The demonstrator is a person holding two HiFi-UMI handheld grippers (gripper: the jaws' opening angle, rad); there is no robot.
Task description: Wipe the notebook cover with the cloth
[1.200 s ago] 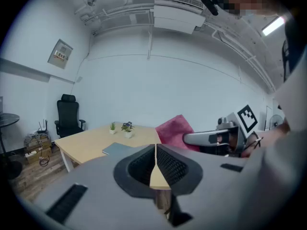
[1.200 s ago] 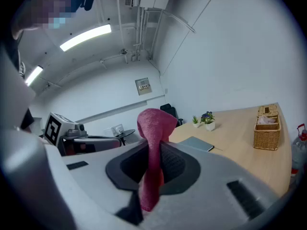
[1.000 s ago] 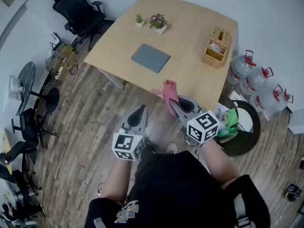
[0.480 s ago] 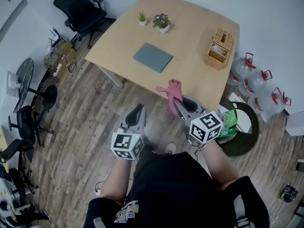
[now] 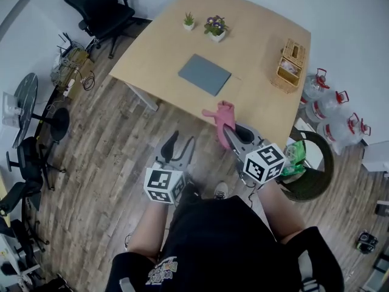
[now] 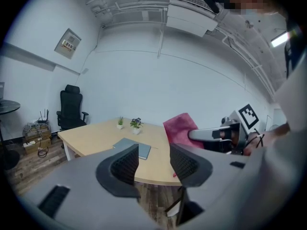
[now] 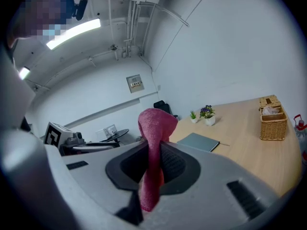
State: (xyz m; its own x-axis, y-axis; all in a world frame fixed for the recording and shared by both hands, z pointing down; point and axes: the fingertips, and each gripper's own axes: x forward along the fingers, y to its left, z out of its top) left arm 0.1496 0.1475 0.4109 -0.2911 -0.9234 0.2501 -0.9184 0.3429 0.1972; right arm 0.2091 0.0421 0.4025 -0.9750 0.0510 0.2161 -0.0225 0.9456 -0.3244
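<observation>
notebook (image 5: 205,74): thin, slate-grey, closed, cover up, lying flat near the middle of the light wood bench (image 5: 255,47), turned at an angle to the bench edges. cloth (image 5: 222,115): pink-red, terry-looking, bunched into a narrow strip and pinched between the jaws of the right hand-held gripper (image 7: 152,163). Its upper part sticks out past the jaw tips and folds over in a rounded hump; a shorter tail hangs out behind the jaws. The cloth is held in the air at the near edge of the bench, well apart from the notebook, not touching it.
</observation>
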